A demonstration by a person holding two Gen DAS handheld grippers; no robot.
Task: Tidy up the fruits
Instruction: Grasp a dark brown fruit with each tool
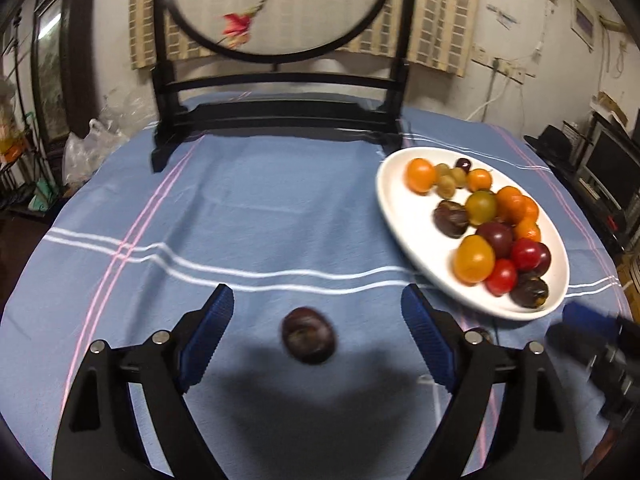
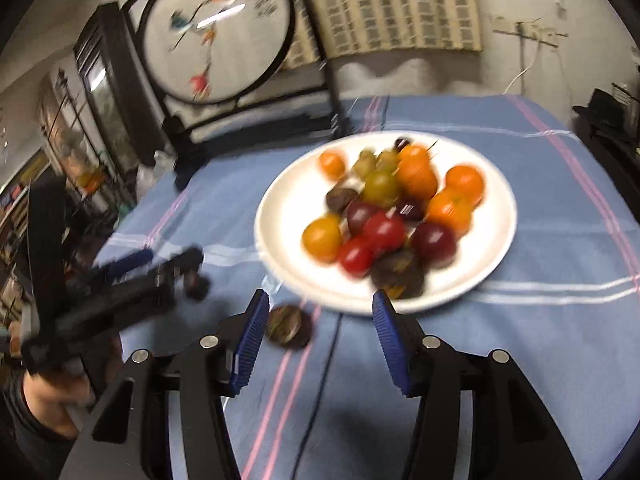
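A blue striped cloth (image 1: 280,216) covers the surface; a white plate (image 1: 404,208) heaped with fruit sits at right; the left tongs (image 1: 318,306) stand released around a dark plum (image 1: 308,334); the right tongs (image 2: 318,312) stand released, empty, beside a chestnut (image 2: 289,326).

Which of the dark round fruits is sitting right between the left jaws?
The dark purple fruit lying alone on the blue tablecloth. The other dark fruits are piled on the white plate, and it sits between the open jaws, untouched.

white plate (image 2: 472,292): heaped mixed fruits (image 2: 384,216) | 2 dark fruits off-plate (image 1: 308,334) on cloth
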